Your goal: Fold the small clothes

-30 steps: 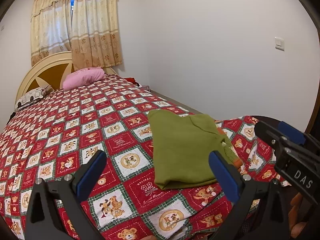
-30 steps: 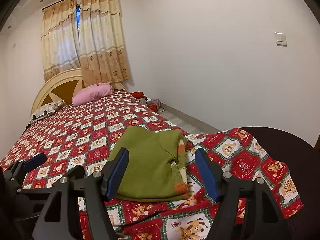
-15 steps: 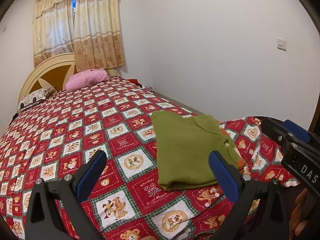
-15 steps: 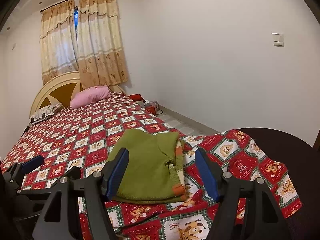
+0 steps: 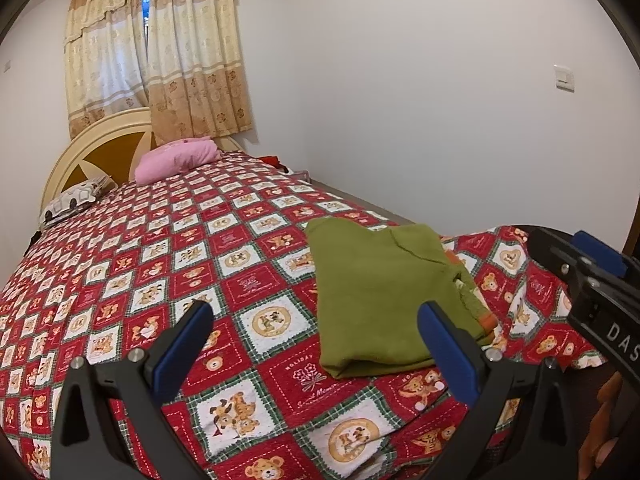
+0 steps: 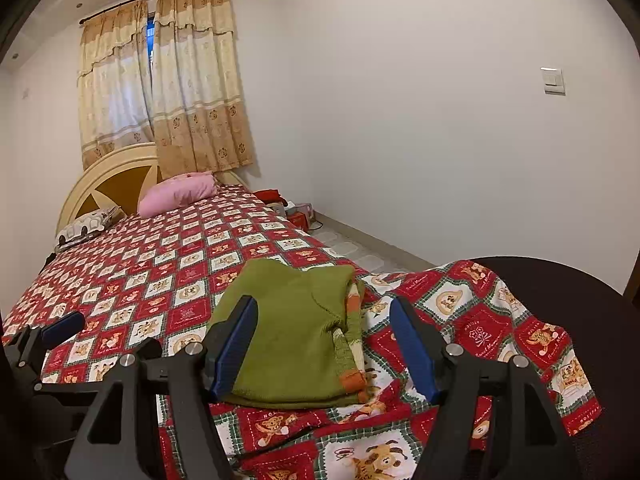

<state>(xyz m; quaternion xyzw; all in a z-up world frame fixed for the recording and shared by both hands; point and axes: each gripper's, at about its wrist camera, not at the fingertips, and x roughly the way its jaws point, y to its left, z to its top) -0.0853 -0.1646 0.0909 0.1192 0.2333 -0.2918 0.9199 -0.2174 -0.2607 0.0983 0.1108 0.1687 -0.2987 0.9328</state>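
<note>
A small green knitted garment with an orange and cream striped cuff lies folded on the red teddy-bear quilt near the bed's foot. My left gripper hovers open above the quilt, just short of the garment's near edge, nothing between its blue pads. In the right wrist view the same green garment lies ahead of my right gripper, which stands open over its near edge without pressing on it. The right gripper's tip shows at the left view's right edge; the left gripper's tip shows at the right view's left edge.
A pink pillow and a patterned pillow lie by the round headboard. Curtains hang behind. The white wall runs along the right, with floor and small items beside the bed. The quilt's corner drapes over a dark rounded surface.
Both views have tilted up a little, so the garment and quilt sit slightly lower in frame. Both grippers stay open and the garment has not moved.
</note>
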